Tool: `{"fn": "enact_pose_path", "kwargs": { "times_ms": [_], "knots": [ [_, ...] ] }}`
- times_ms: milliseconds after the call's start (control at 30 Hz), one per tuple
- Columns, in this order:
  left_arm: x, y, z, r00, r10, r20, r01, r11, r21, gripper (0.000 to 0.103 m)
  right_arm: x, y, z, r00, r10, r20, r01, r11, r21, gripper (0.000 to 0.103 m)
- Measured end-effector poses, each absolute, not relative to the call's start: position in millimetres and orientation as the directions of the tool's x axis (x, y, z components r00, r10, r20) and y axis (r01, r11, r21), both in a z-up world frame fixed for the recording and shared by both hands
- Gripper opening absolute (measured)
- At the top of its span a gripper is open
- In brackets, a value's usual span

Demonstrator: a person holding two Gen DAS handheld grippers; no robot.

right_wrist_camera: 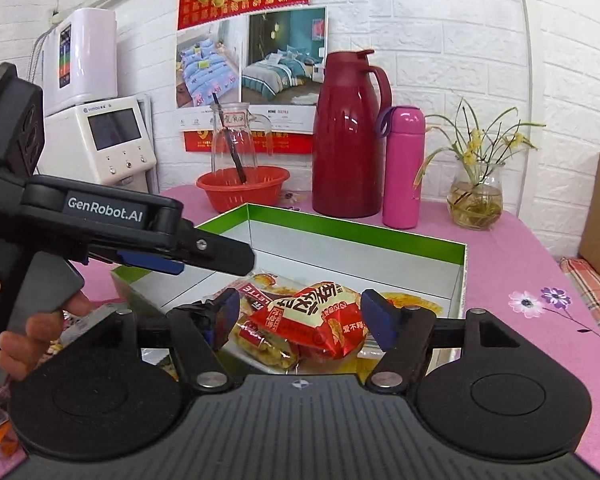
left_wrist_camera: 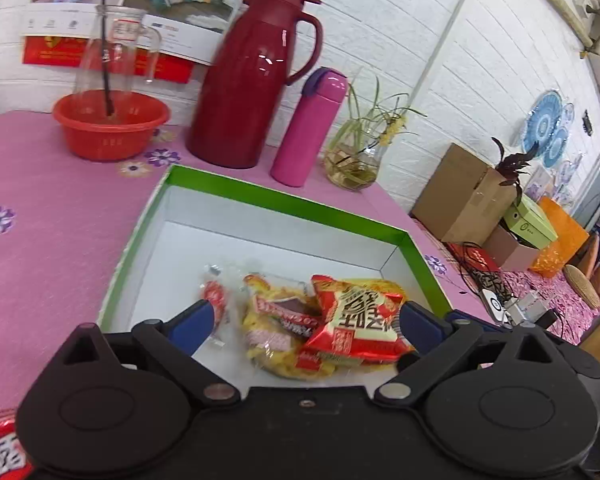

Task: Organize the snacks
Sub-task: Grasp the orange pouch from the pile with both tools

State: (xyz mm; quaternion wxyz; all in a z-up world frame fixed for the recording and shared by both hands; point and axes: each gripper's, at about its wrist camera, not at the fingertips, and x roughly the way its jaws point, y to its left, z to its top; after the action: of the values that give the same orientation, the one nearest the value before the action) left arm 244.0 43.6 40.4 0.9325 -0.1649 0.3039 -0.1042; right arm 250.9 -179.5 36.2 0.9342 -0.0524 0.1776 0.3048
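A green-rimmed white box (left_wrist_camera: 292, 202) lies on the pink tablecloth and also shows in the right wrist view (right_wrist_camera: 356, 232). Inside lie a red snack packet (left_wrist_camera: 360, 320), a yellow packet (left_wrist_camera: 276, 320) and a small clear-wrapped red candy (left_wrist_camera: 214, 294). My left gripper (left_wrist_camera: 306, 322) is open above them, empty. My right gripper (right_wrist_camera: 300, 316) is open around the red packet (right_wrist_camera: 316, 320), fingers apart from it. The left gripper's body (right_wrist_camera: 100, 224) shows at the left in the right wrist view. Another red packet (left_wrist_camera: 0, 448) lies outside the box, at the lower left.
Behind the box stand a red basket (left_wrist_camera: 110, 124) with a glass jar (left_wrist_camera: 112, 48), a red thermos jug (left_wrist_camera: 256, 80), a pink bottle (left_wrist_camera: 308, 128) and a plant vase (left_wrist_camera: 354, 160). Cardboard boxes (left_wrist_camera: 464, 196) stand to the right. A white appliance (right_wrist_camera: 100, 140) is back left.
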Motion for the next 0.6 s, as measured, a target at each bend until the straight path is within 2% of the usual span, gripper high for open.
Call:
{"fn": "enact_pose_path", "kwargs": {
  "times_ms": [133, 167, 233, 600],
  "knots": [
    [224.2, 45.0, 45.4, 0.787, -0.271, -0.555, 0.054, 0.925, -0.375, 0.103, 232.2, -185.4, 40.1, 0.742, 0.559, -0.371, -0.604, 0.797, -0.008, 0.103],
    [217.4, 44.3, 46.3, 0.787, -0.276, -0.552, 0.059, 0.924, -0.378, 0.103, 227.6, -186.8, 40.7, 0.739, 0.561, -0.373, -0.608, 0.794, -0.01, 0.099],
    [202.5, 40.9, 48.1, 0.784, -0.281, -0.553, 0.069, 0.925, -0.373, 0.103, 215.9, -190.1, 41.5, 0.725, 0.576, -0.378, -0.625, 0.781, -0.006, 0.099],
    [115.2, 7.7, 30.6, 0.756, -0.381, -0.533, 0.219, 0.913, -0.344, 0.103, 140.5, -213.0, 19.8, 0.663, 0.621, -0.418, -0.683, 0.73, 0.001, 0.103]
  ]
}}
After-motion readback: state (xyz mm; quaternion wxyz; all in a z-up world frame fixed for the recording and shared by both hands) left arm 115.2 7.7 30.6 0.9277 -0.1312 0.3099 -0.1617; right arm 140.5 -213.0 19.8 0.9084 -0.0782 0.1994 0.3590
